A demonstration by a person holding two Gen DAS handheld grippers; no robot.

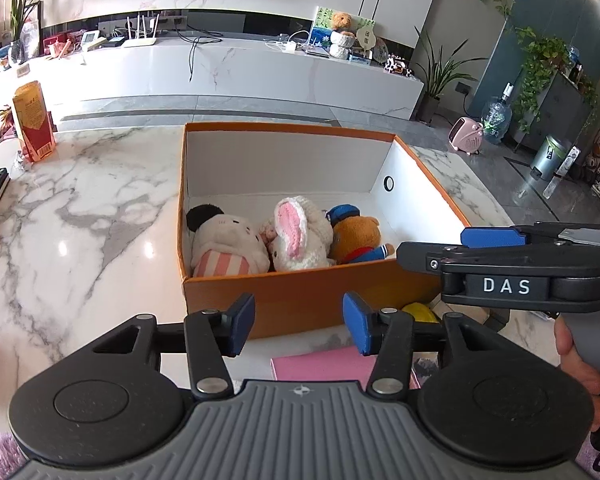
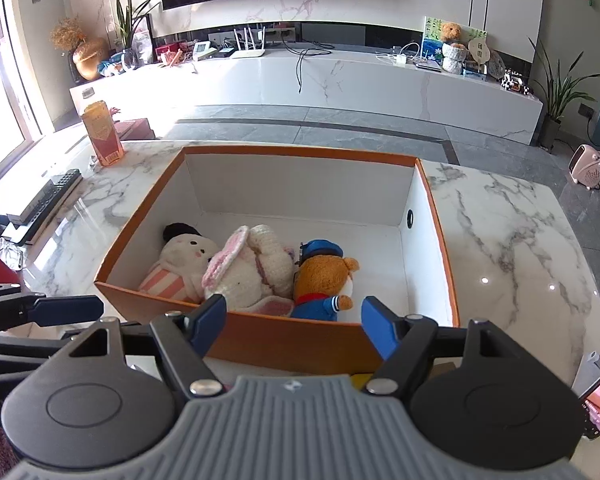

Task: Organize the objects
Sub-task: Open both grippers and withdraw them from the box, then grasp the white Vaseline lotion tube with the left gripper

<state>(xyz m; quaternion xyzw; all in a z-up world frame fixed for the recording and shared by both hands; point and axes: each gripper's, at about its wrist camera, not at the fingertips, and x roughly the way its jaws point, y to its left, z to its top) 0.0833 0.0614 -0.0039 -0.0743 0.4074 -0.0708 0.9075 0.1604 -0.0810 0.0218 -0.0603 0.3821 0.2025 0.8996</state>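
Sitting on the marble table, the orange box is open at the top, white inside, with a small round hole in its right wall. Three plush toys lie side by side along the near wall: a cream panda with black ears and a pink striped body on the left, a white rabbit with pink-lined ears in the middle, touching both neighbours, and a brown bear in a blue cap and jacket on the right. The far half of the box floor is bare.

Both tools hang just short of the box's near wall. The left hand-held gripper stands moderately wide with nothing between its blue pads; the right hand-held gripper is spread wide and likewise empty. A pink book and something yellow lie in front of the box.
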